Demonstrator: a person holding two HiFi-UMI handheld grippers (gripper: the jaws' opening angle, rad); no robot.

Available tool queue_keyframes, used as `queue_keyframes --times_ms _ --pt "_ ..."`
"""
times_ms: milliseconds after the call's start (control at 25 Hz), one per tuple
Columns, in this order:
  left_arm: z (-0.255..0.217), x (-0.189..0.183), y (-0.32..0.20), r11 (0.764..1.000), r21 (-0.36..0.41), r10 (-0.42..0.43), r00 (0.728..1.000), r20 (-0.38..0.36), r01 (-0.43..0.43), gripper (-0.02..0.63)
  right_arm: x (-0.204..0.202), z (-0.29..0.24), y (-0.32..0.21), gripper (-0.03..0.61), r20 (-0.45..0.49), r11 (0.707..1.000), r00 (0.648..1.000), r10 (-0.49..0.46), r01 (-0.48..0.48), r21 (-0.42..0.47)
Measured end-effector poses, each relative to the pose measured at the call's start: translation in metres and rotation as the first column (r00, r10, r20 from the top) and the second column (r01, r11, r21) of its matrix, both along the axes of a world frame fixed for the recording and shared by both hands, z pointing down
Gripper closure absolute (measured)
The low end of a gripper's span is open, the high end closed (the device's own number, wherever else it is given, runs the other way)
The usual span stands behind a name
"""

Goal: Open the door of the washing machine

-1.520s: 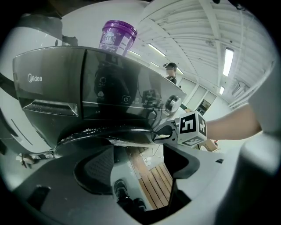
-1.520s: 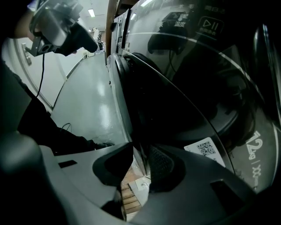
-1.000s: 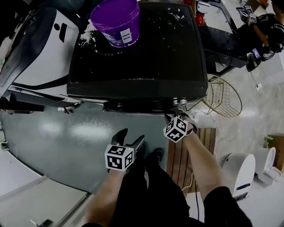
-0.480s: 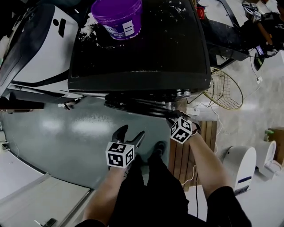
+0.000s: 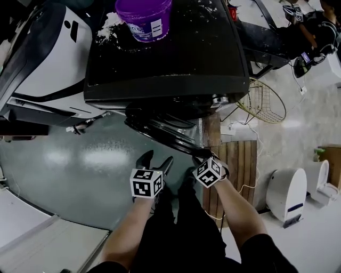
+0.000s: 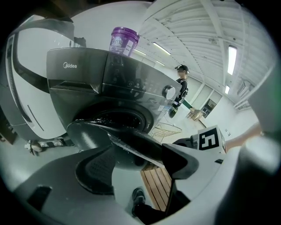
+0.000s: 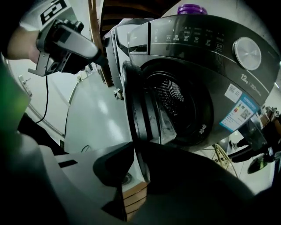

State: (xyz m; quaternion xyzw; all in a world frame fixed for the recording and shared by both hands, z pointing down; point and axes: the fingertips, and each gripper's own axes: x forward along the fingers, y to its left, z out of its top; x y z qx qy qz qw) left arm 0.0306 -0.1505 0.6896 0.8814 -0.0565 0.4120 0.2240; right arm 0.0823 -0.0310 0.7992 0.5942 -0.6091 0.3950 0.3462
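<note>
The dark washing machine [image 5: 165,53] fills the top of the head view. Its round door [image 5: 165,133] stands swung partly out from the front, hinged on the left. My right gripper [image 5: 201,156] is shut on the door's free rim. In the right gripper view the door's edge [image 7: 140,105] runs down between the jaws of the right gripper [image 7: 134,169], and the steel drum [image 7: 180,105] shows behind it. My left gripper [image 5: 154,160] hangs open just left of the right one, holding nothing. In the left gripper view the left gripper [image 6: 136,169] sits below the tilted door [image 6: 109,140].
A purple bucket [image 5: 144,16] stands on the machine's top. A white appliance [image 5: 48,58] is at its left, a gold wire basket [image 5: 264,101] at its right. A slatted wooden mat [image 5: 234,165] and a white device [image 5: 285,192] are on the floor. A person [image 6: 181,90] stands far off.
The door has swung out from nearly closed to partly open, and my right gripper has come back toward me with its rim. The left gripper has shifted only slightly.
</note>
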Motion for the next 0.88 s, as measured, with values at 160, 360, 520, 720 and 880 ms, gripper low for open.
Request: queue_keyframes --times_ms 160,360,520,720,880 --pt "0.001 -0.014 0.008 1.0 0.014 0.024 1.0 -0.006 -0.024 0.288 -0.048 -0.001 0.014 0.486 0.055 0.998 0.997 0.055 -0.055 -0.001" --pt "0.004 -0.044 0.015 0.999 0.032 0.034 0.999 -0.002 -0.034 0.307 -0.112 -0.001 0.034 0.482 0.141 1.0 0.99 -0.008 0.011 -0.022" --pt "0.009 -0.073 0.012 0.997 0.065 0.034 0.999 0.027 -0.036 0.379 -0.142 -0.007 0.045 0.482 0.202 1.0 0.979 0.009 -0.008 -0.008" --pt "0.013 -0.109 -0.01 0.99 0.142 -0.003 0.998 0.057 -0.005 0.506 -0.152 -0.022 0.043 0.482 0.221 0.997 0.973 0.065 -0.074 0.031" --pt "0.015 -0.14 -0.033 0.986 0.168 -0.026 0.997 0.068 0.014 0.558 -0.152 -0.034 0.033 0.483 0.215 0.989 0.97 0.116 -0.134 0.067"
